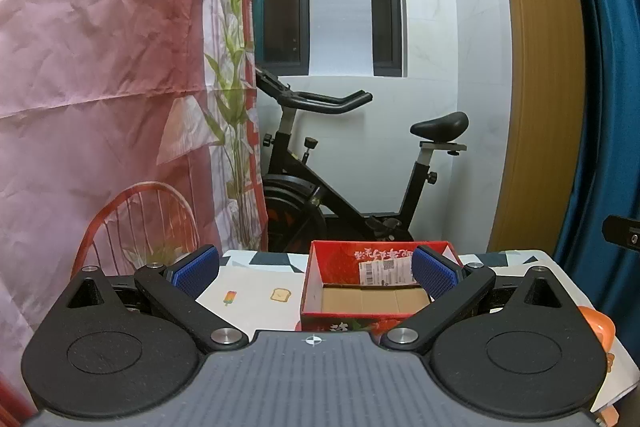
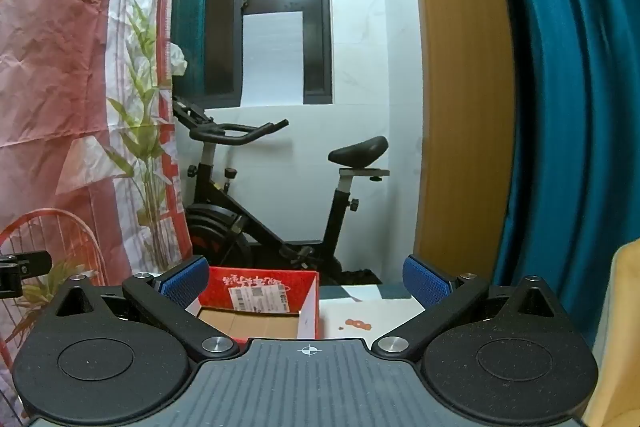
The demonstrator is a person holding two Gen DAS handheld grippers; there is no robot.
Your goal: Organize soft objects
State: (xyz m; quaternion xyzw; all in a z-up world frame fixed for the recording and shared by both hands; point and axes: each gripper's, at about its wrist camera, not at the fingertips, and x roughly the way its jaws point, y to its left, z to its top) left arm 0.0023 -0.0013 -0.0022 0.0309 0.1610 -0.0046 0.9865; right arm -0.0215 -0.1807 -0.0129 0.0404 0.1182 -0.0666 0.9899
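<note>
We hold the left gripper and the right gripper above the table, both with fingers spread wide and holding nothing. The red box stands open and looks empty. We see no soft object clearly; only an orange thing shows at the table's right edge. The risk, in our judgement, is reaching blindly, pushing the light box or knocking this thing off.

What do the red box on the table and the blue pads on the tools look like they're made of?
Red open-topped box: probably cardboard, with a plain brown flapped floor, glossy red printed walls and a shipping label stuck on. Blue textured finger pads: likely moulded rubber or soft plastic, matte, covered in a fine grid of bumps.
</note>
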